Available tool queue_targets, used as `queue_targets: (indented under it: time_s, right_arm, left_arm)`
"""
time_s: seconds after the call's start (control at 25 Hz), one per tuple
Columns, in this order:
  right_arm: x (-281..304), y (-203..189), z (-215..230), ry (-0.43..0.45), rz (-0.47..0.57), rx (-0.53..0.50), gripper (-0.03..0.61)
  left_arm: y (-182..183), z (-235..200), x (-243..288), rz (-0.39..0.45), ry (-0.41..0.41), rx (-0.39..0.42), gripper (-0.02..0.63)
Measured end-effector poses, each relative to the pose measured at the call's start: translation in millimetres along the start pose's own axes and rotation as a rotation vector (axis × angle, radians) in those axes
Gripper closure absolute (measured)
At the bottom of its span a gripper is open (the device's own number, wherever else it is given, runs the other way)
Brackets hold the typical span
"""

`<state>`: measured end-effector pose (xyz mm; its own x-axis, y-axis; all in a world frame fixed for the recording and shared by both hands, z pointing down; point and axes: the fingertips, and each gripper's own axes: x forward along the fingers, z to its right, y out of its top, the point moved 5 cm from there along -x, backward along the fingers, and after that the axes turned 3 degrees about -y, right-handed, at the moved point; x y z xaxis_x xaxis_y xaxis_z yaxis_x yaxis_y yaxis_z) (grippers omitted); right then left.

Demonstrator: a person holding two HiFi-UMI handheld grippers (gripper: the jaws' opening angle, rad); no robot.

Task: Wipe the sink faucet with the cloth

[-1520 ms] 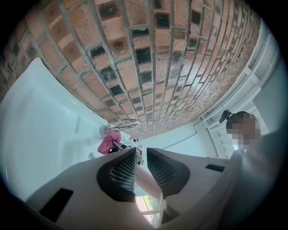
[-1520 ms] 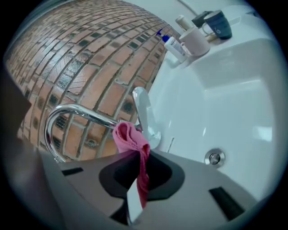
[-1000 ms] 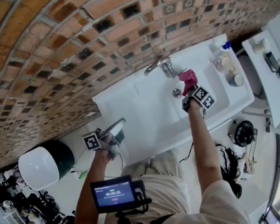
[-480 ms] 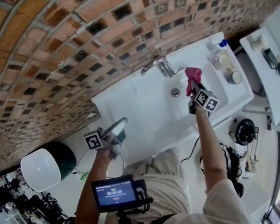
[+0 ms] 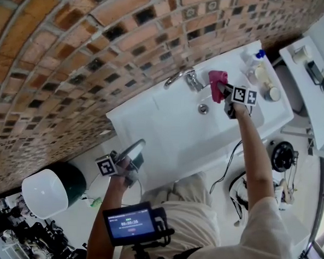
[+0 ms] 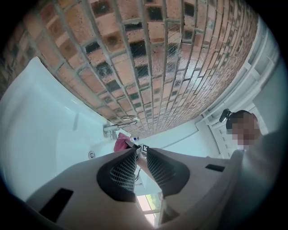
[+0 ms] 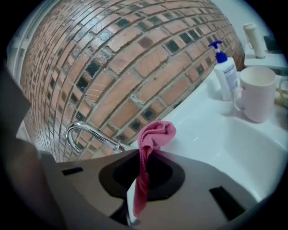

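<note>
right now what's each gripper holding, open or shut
Left gripper: open, holding nothing.
Right gripper: shut on the pink cloth.

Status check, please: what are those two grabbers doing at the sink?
Right gripper shut on pink cloth, beside faucet. Left gripper open, empty, away from sink. Mug, soap bottle aside; nothing blocking.

Pink cloth (image 5: 217, 78), bunched w/ top wad sticking out, hangs pinched in right gripper (image 5: 223, 89) above sink (image 5: 151, 125) back edge, just right of chrome faucet (image 5: 181, 77), whose curved spout stands mid back edge, arching over the basin.
</note>
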<state>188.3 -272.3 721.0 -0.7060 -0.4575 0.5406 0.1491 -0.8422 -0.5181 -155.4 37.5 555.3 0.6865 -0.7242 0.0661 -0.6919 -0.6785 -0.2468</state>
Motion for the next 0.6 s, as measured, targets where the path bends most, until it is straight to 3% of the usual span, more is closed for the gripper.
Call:
queue_targets:
  time_s: [0.32,0.48,0.6]
  right_arm:
    - [-3,-5,-26,0.173,0.103,-0.043,0.538]
    - [5,-17,-68,0.303,0.013,-0.202,0.538]
    - [13,-27,-103,0.311,-0.070,-0.349,0.538]
  left_arm:
    - [5,-4,-1,0.005,-0.002,-0.008,0.552]
    - [4,-11,3,-0.009,0.006,-0.026,0.552]
    - [3,-11,9,-0.011,0.005,-0.036,0.552]
